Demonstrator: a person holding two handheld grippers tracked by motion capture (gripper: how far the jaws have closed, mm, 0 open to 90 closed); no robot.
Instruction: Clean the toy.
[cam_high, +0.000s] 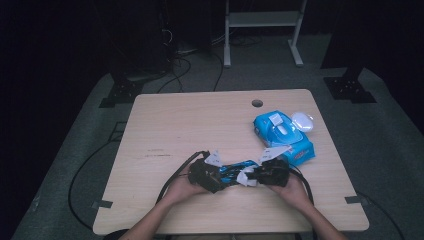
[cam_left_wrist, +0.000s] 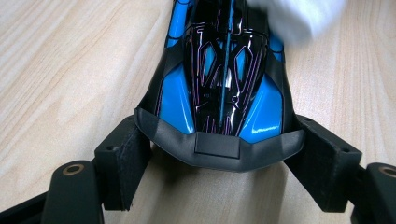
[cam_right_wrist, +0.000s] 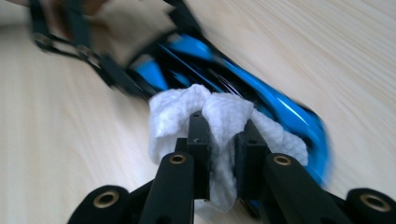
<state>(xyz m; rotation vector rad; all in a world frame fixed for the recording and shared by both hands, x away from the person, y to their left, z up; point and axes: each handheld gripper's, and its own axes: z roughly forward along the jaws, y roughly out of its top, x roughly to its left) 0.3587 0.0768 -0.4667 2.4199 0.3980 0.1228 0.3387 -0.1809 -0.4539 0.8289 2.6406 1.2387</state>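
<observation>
Worktop (cam_high: 165, 130): pale wood-grain top, rounded corners, round cable hole (cam_high: 257, 103) near the far edge, right of centre. Small dark marks on the left half of the surface. Bits of dark tape at the near-left and near-right edges.

Lying on it: blue-and-black toy car (cam_high: 235, 170), near the front edge, about centre, lengthwise across. Blue wet-wipe pack (cam_high: 290, 137) at the right, white flap on top. White oval lid (cam_high: 302, 121) just beyond the pack, touching it.

Left gripper (cam_high: 221, 179) jaws apart, right gripper (cam_high: 251, 176) clamped.
</observation>
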